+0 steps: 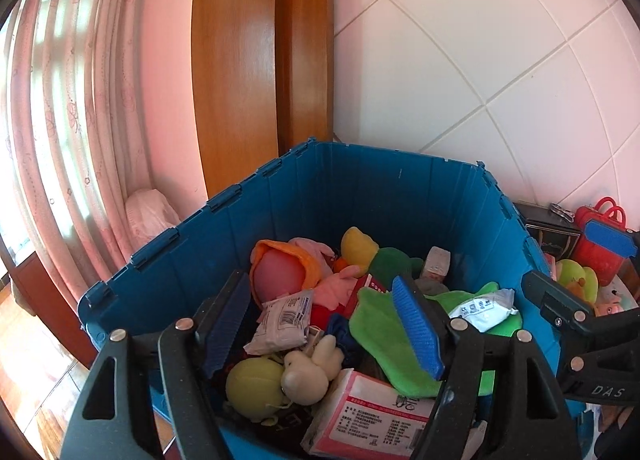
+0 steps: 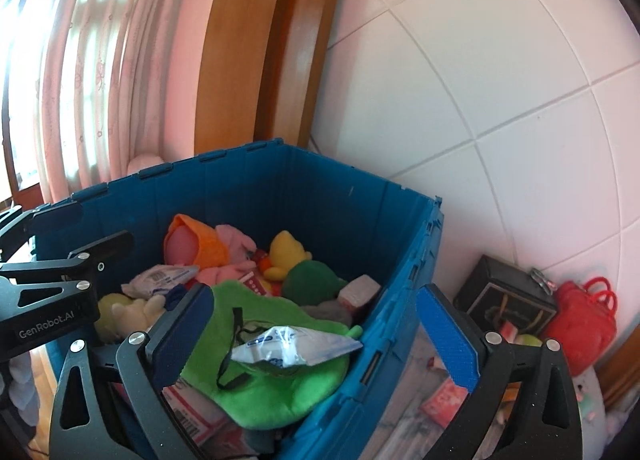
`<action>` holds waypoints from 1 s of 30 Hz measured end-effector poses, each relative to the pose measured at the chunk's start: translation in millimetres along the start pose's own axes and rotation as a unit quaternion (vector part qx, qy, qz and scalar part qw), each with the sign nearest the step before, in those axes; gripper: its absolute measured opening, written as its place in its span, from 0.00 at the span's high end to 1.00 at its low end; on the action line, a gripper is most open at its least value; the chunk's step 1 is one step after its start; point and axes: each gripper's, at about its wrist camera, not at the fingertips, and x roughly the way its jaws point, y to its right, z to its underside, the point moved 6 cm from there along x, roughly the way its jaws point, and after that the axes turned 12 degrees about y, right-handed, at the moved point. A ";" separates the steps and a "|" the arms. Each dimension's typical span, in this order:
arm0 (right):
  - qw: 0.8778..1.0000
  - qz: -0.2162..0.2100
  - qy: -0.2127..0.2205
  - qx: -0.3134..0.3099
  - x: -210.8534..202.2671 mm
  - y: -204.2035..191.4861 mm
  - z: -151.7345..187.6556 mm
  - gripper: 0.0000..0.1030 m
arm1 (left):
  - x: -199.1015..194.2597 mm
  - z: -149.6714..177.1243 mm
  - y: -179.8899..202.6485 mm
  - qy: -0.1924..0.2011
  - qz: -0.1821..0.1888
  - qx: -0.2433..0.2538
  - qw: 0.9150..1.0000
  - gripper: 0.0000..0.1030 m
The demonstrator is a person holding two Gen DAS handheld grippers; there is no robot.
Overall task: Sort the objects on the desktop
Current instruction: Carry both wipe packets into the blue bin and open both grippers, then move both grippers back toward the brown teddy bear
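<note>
Your blue plastic crate point(image 1: 360, 188), ribbed and hard-walled, stood against the tiled wall, filled with soft toys and packets. Over it your right gripper point(image 2: 316, 336) gaped at its widest, holding nothing, straddling the crate's right wall. Your left gripper point(image 1: 320, 324) hung part open and empty above a fuzzy green cloth point(image 1: 384, 332). A crinkled white packet point(image 2: 292, 348) lay on that cloth.

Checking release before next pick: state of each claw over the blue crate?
Left claw: open, holding nothing.
Right claw: open wide, holding nothing.
</note>
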 end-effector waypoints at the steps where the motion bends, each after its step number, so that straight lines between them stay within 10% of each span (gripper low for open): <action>1: 1.000 0.002 0.000 0.001 -3.1 1.7 0.6 0.00 | -2.2 -0.1 2.8 0.001 0.002 0.000 1.000 0.29; 15: 0.997 0.060 0.019 0.045 -77.9 85.1 24.4 0.00 | -48.2 -9.4 98.0 0.029 0.061 0.034 0.997 0.29; 30: 0.974 0.184 -0.018 0.133 -194.7 283.8 135.2 0.00 | -83.5 16.6 293.8 0.022 0.161 0.067 0.984 0.29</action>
